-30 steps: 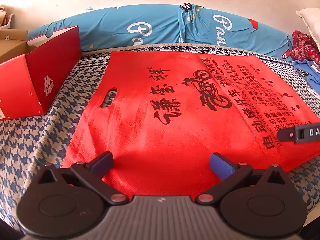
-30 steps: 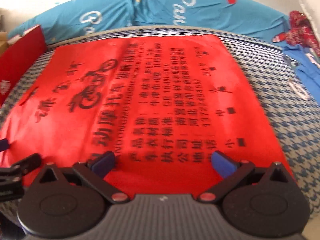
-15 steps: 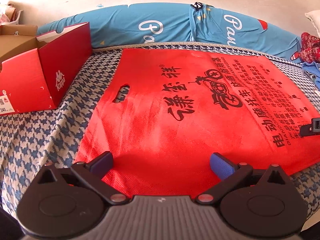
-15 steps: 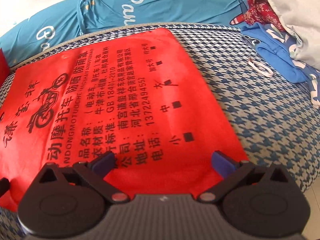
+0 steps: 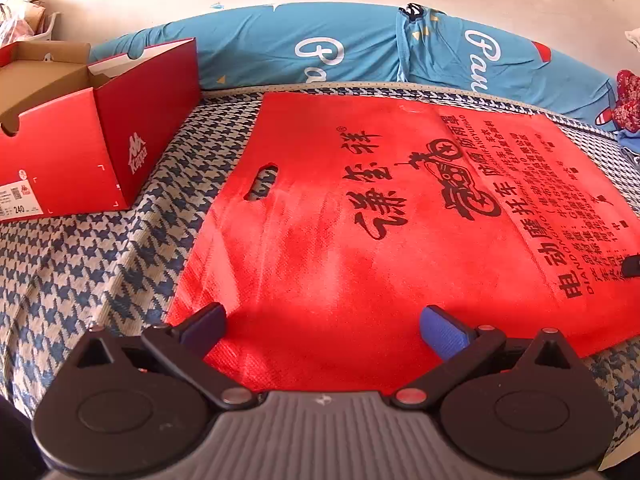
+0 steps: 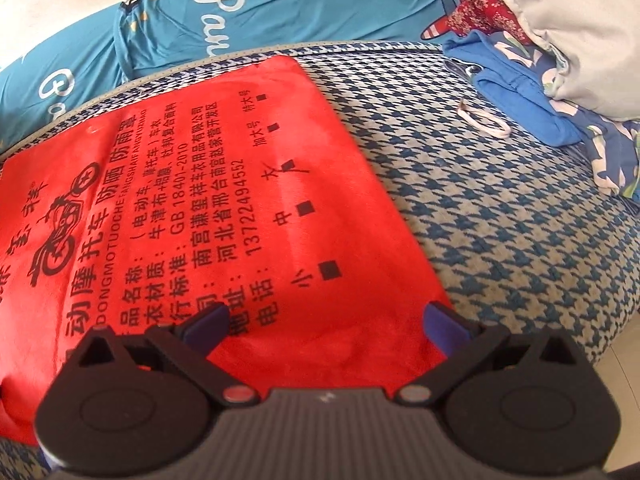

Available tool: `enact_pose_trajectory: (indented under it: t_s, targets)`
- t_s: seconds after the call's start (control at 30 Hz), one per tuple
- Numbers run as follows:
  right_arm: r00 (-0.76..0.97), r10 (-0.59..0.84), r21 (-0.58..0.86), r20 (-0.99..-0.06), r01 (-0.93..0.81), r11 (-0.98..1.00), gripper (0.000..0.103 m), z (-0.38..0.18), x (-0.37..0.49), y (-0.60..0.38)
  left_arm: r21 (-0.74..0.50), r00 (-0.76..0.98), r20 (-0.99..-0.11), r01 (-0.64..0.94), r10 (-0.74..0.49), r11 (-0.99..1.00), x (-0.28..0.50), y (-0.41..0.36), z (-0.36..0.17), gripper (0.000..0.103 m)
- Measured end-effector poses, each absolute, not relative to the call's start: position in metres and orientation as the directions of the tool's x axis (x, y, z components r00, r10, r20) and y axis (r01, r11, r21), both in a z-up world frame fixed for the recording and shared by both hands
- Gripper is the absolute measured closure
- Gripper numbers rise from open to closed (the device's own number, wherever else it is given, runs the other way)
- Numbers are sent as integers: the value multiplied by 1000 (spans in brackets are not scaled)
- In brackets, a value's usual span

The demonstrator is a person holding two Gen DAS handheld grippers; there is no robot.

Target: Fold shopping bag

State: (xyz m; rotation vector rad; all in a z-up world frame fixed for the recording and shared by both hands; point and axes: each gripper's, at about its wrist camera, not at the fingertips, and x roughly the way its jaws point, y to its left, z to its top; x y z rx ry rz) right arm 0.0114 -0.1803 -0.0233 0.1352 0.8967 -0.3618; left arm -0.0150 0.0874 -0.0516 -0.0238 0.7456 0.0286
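The left tongs (image 5: pixel 322 320) are spread wide, both blue pads hanging over the near edge of the red shopping bag (image 5: pixel 360 240) and pinching nothing. The right tongs (image 6: pixel 326 320) are spread the same way, with the bag's near right corner lying between the pads and nothing held.

The bag lies flat and fully opened out on the houndstooth bed cover (image 5: pixel 100 248), printed side up. Seen from the left tongs, its cut-out handle slot (image 5: pixel 261 182) sits at about eleven o'clock, near the bag's left edge. From the right tongs, the bag's right edge runs away toward twelve o'clock, with bare cover beyond it at two o'clock.

Farther out, a red shoebox (image 5: pixel 92 140) stands open at ten o'clock of the left tongs, well apart from the bag. A blue bolster (image 5: pixel 320 48) lies along the wall at twelve o'clock. A heap of clothes (image 6: pixel 520 92) lies at one o'clock of the right tongs.

The bag looks like thin non-woven cloth: light, limp and a little grippy, so it should crease easily but sag and drag if lifted by one point. No fold shows yet. The best hold is probably the two near corners, one per tongs, pinched right at the edge so both layers come up together and can be carried toward the far edge.
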Motion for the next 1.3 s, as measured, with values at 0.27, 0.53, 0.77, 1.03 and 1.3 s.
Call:
enact_pose_trajectory:
  t_s: [0.27,0.53,0.77,1.03,1.3]
  targets:
    - [634,-150,69,-758,307,949,0,-12,10,-175,-33,773,-634,-10,-13,999,-1,77,-37,0]
    - [661,-60,70,-748,169,983,0,-18,25,-145,8,781,-623,45,-30,999,41,48,-39,0]
    - [646,-136,-18,-751,186,982,0,-28,30,-141,-10,760,-649,8,-12,1000,58,55,-56,0]
    - [662,-199,-31,-722,257,966,0,-32,26,-146,-2,749,-662,-45,32,999,56,68,-57,0]
    - [647,-249,-32,-720,328,944,0,-31,23,-156,-43,725,-684,-150,80,988,53,91,-54,0]
